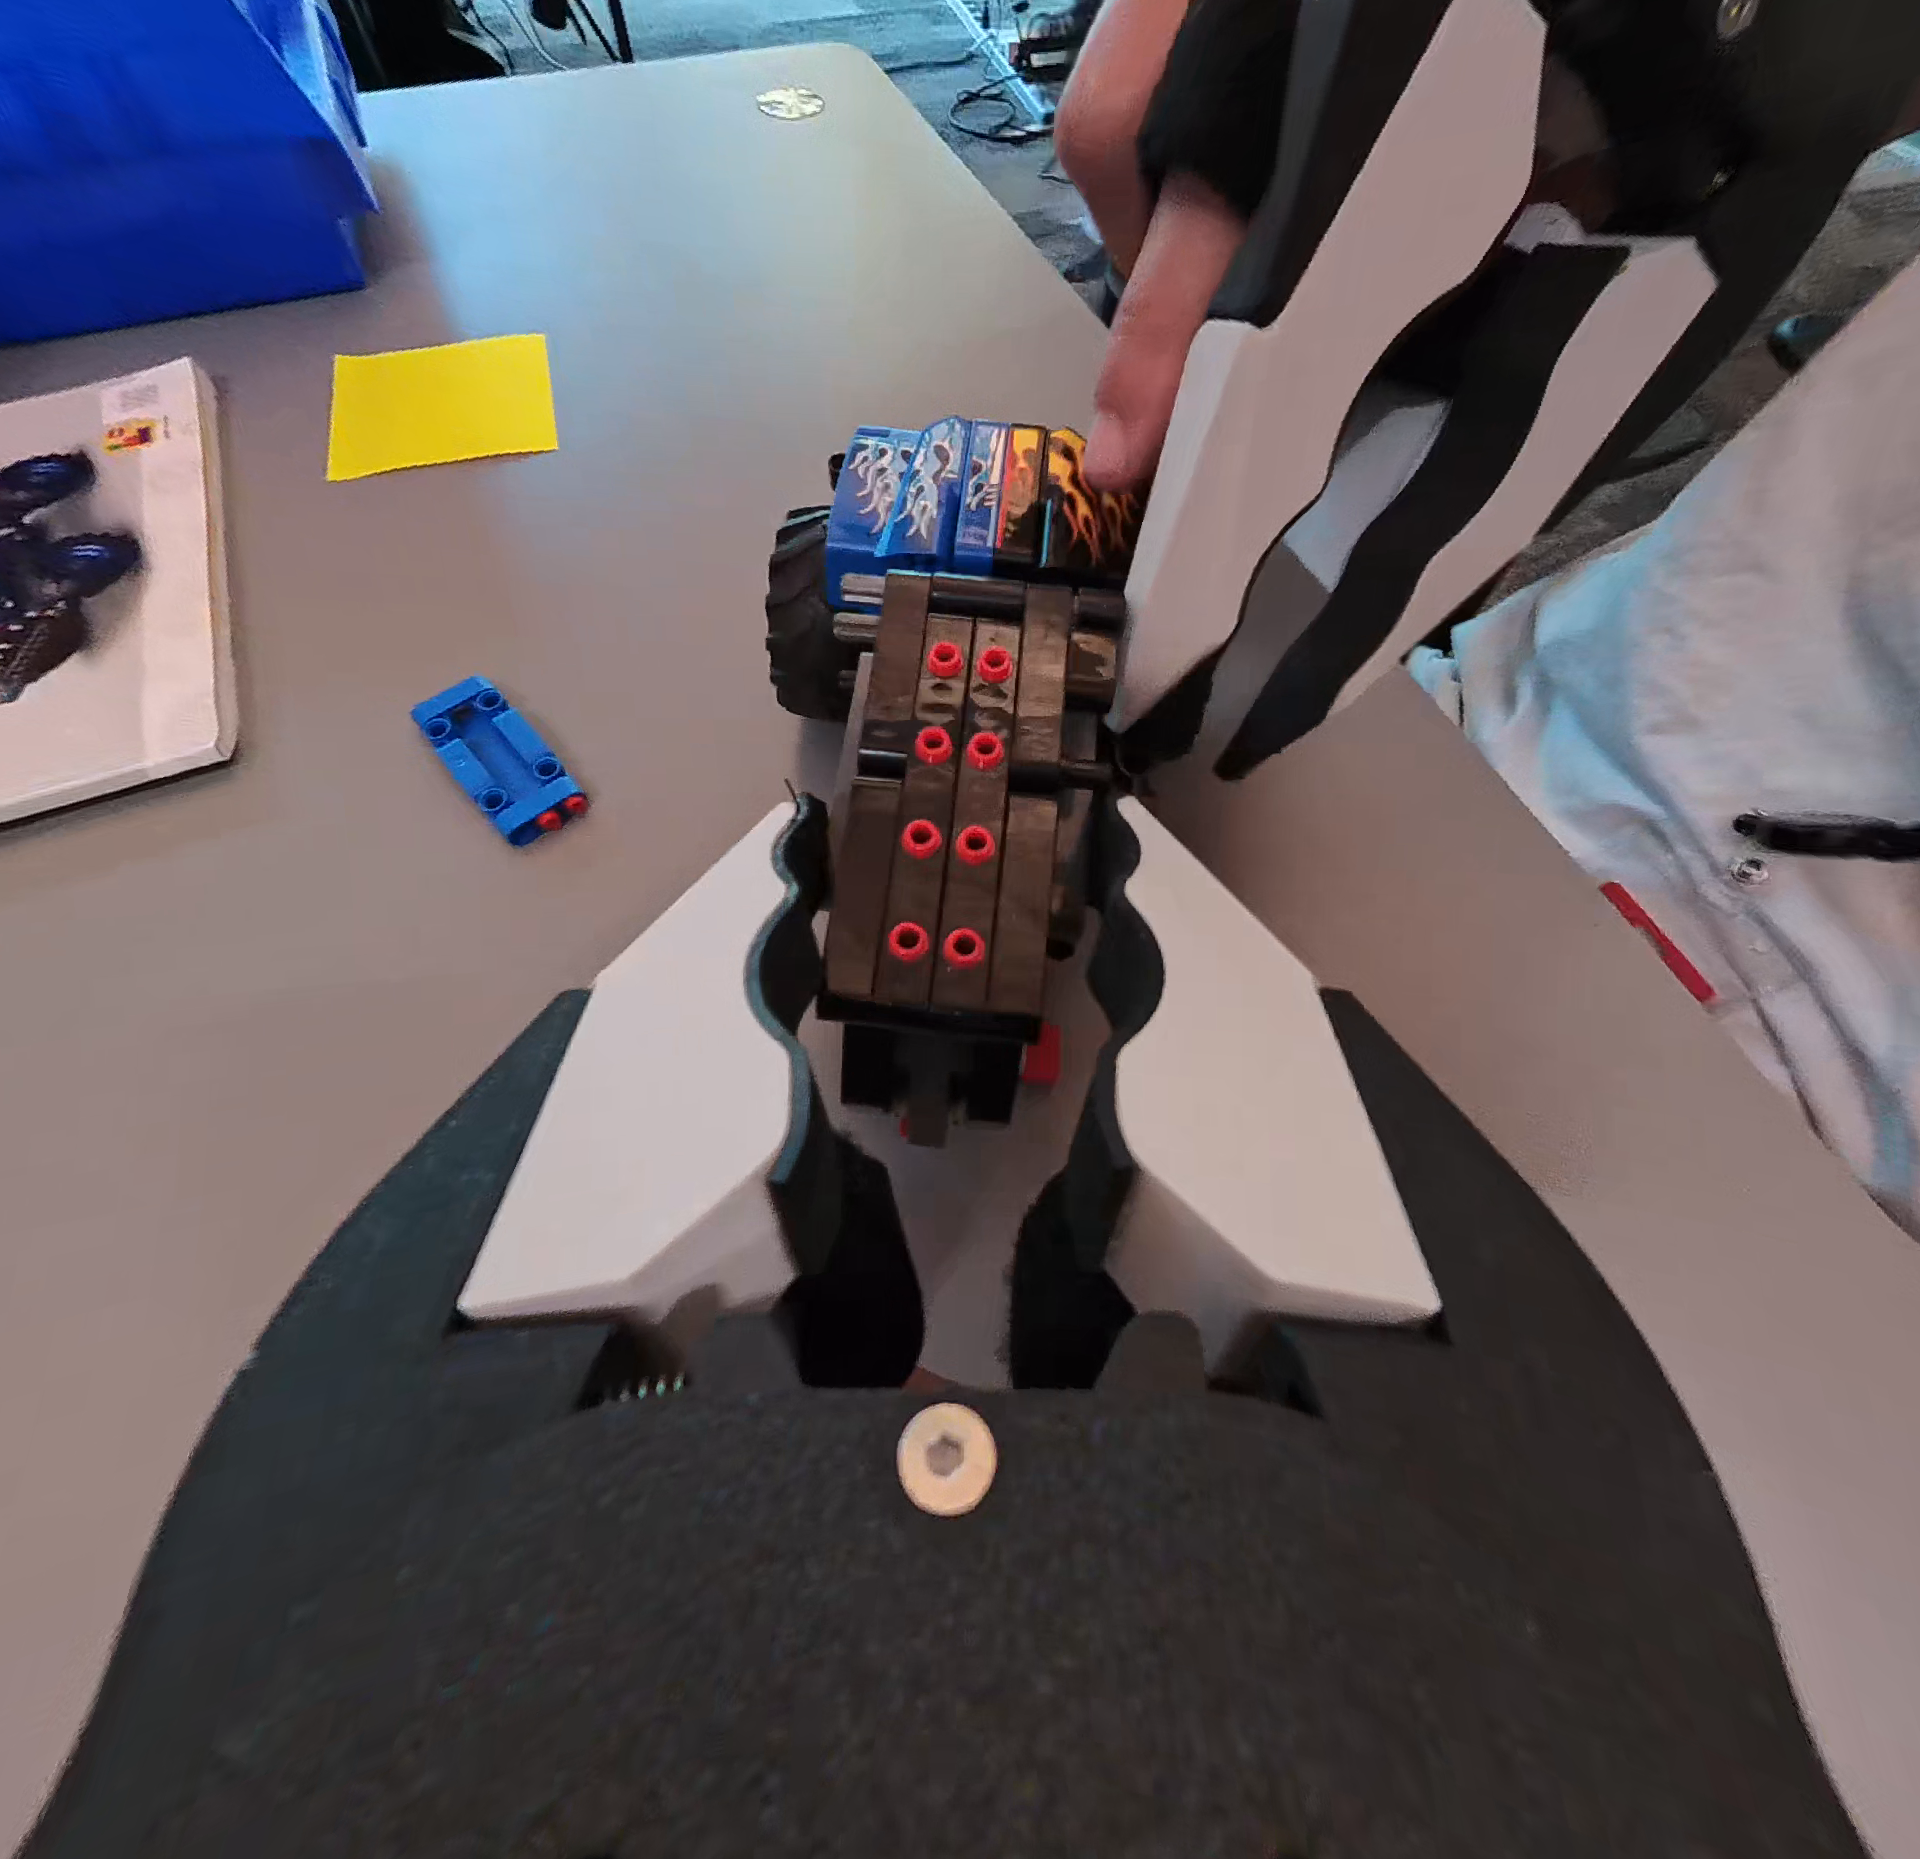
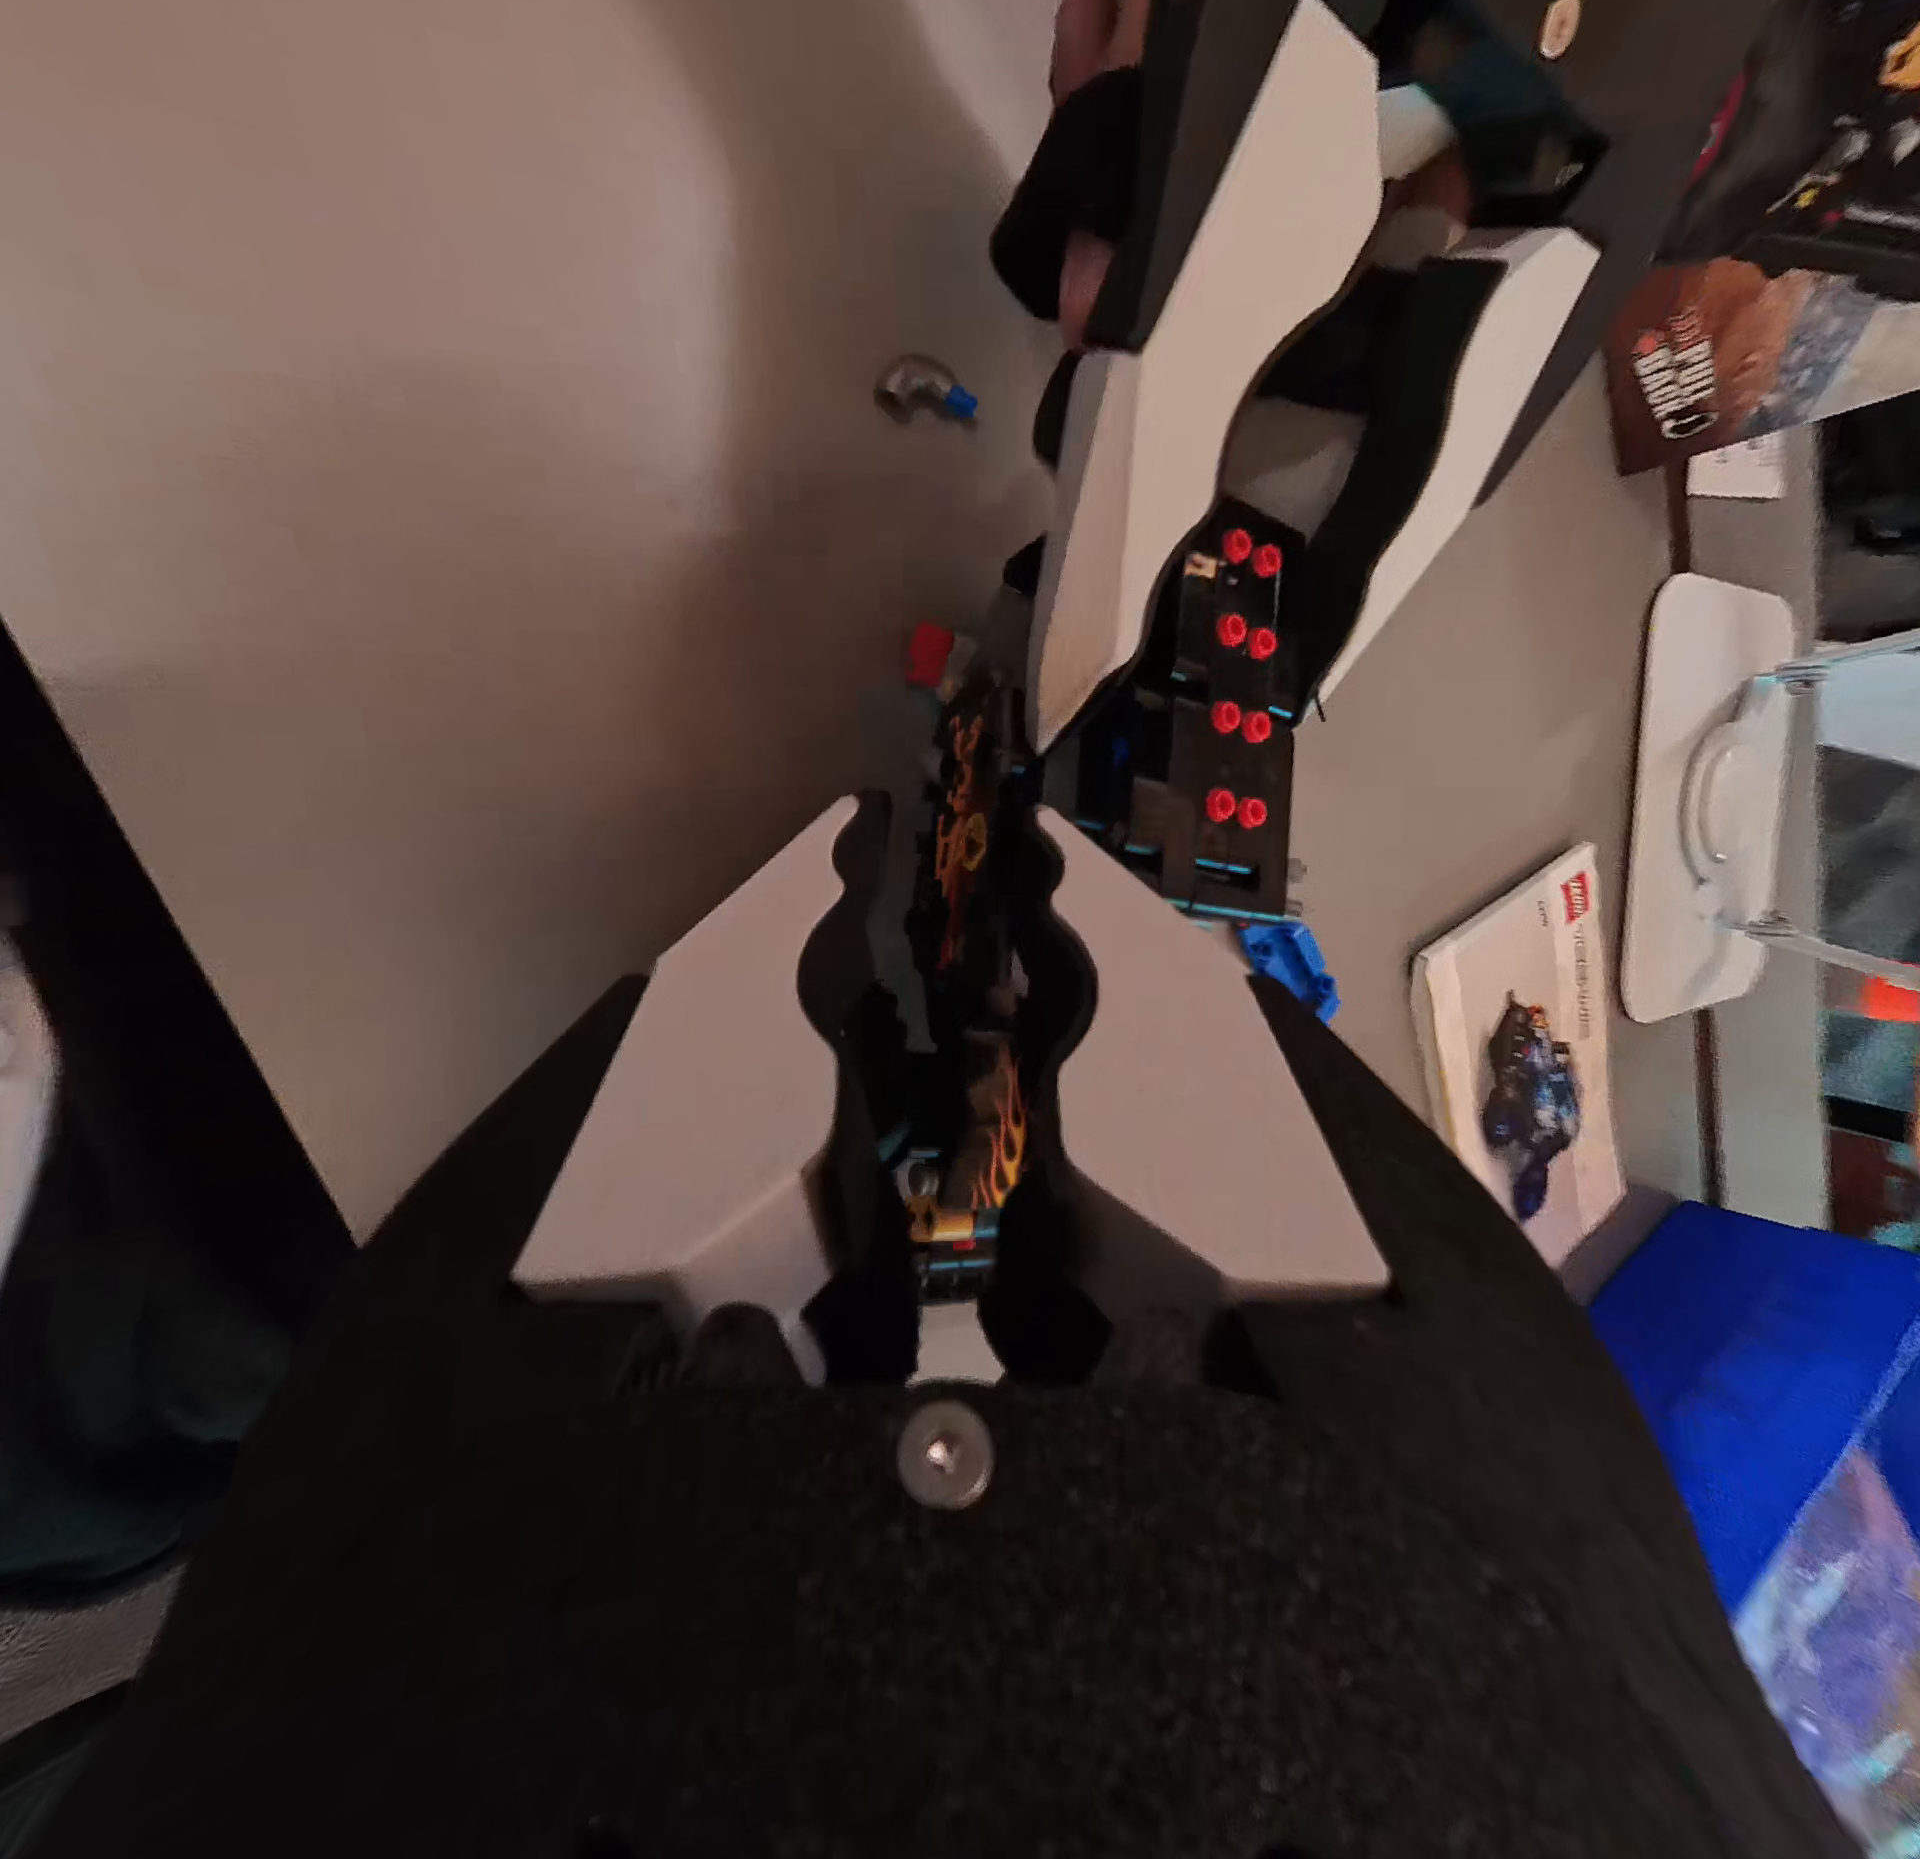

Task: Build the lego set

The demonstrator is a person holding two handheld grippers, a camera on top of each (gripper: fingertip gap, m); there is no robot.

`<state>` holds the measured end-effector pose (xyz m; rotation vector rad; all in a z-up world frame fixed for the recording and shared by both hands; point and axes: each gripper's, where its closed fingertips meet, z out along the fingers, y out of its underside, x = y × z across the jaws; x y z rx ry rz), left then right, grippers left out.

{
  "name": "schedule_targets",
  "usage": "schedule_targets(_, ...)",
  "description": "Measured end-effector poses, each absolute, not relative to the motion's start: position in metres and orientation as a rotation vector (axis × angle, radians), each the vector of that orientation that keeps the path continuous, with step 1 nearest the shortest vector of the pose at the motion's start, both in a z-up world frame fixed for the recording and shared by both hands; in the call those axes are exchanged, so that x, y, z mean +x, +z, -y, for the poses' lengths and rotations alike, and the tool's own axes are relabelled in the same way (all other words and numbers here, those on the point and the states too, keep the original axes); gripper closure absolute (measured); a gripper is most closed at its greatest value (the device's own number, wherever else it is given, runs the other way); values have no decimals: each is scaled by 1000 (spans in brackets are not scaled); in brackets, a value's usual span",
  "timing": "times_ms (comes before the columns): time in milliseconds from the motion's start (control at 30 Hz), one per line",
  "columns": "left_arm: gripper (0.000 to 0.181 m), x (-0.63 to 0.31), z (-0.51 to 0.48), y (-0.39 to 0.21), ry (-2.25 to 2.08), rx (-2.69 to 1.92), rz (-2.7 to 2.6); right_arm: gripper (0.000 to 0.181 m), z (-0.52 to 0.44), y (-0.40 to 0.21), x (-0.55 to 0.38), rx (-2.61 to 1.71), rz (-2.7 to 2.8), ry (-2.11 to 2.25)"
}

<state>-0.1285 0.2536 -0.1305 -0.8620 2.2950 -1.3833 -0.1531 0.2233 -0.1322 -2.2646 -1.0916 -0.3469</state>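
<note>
Two grippers hold one toy brick truck between them over the grey table.

The left gripper [image 1: 951,853] is clenched on the rear of the toy truck [image 1: 951,770], its black studded bed with red pegs lying lengthwise between the fingers, so the truck's long axis runs straight out from that gripper toward the blue flame-printed cab. The right gripper [image 2: 951,843] comes in from the truck's cab end and is closed on a black, flame-patterned part of the body; a bare fingertip [image 1: 1127,438] rests on the cab roof. Left of the truck, on the table [image 1: 675,251], lie a loose blue brick plate [image 1: 499,760], a yellow paper square [image 1: 442,407] and an instruction booklet [image 1: 156,583]; a blue bin [image 1: 156,147] stands beyond those.
</note>
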Motion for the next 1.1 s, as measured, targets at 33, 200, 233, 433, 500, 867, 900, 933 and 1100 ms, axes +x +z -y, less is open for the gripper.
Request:
schedule_targets(33, 133, -127, -251, -131, -1386, -860, -2274, 161, -225, -132, -153, -2291, 1070, -290)
schedule_targets(200, 133, -125, -245, -130, -1331, -845, -2238, 179, -225, -131, -150, -2406, 1089, -196)
schedule_targets(233, 133, -125, -245, -130, -1337, -840, -2232, 177, -224, -131, -151, -2411, 1134, -218)
schedule_targets(433, 133, -124, -249, -130, -1359, -864, -2215, 155, -218, -132, -141, -2275, 1305, -631)
schedule_targets(500, 133, -124, -249, -130, -1353, -861, -2215, 154, -220, -135, -140, -2245, 1291, -683)
schedule_targets(867, 134, -123, -248, -131, -1337, -841, -2214, 171, -214, -141, -147, -2430, 1255, -244)
schedule_targets(900, 134, -122, -247, -130, -1332, -840, -2210, 174, -206, -151, -152, -2482, 1301, -175)
schedule_targets(933, 134, -121, -247, -130, -1336, -845, -2203, 164, -178, -177, -158, -2674, 1376, 32)
schedule_targets(1100, 134, -121, -255, -130, -1364, -870, -2181, 165, -198, -152, -156, -2536, 1362, -140)
